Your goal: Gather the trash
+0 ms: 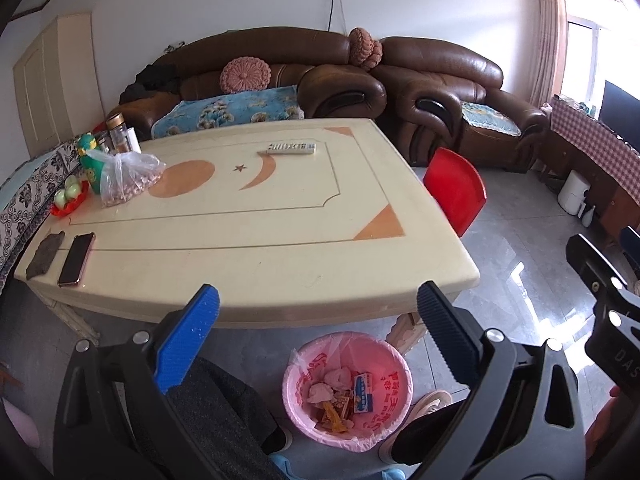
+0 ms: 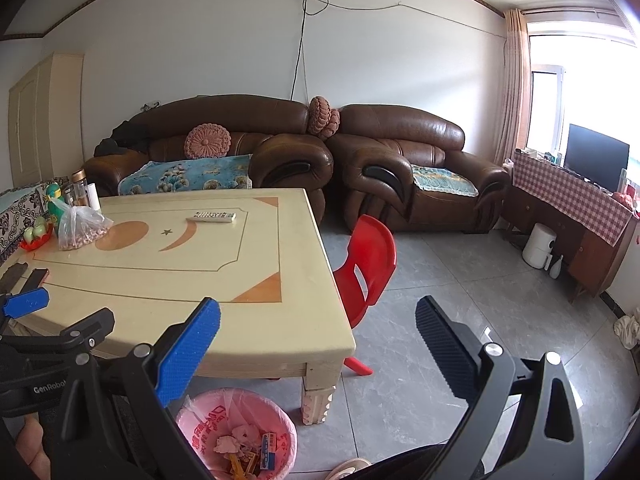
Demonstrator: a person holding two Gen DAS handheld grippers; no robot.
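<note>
Both the left gripper (image 1: 318,304) and the right gripper (image 2: 318,316) hang with fingers spread and nothing between them, above the pink-lined trash bin (image 1: 347,390) holding wrappers on the floor, just before the cream table (image 1: 256,248) bearing a remote (image 1: 292,148).

Daylight floods in from the window (image 2: 580,92) at the right of both views, blown out to pure white with no detail behind the curtain (image 2: 516,88). The grey floor (image 1: 520,280) carries bright glare patches, and the leather sofa (image 2: 400,132) shows soft highlights. The table (image 2: 180,280) is evenly lit and casts a dim shadow beneath. Fisheye distortion bends straight edges, and the corners fall to black vignette. Focus is fairly sharp overall.
</note>
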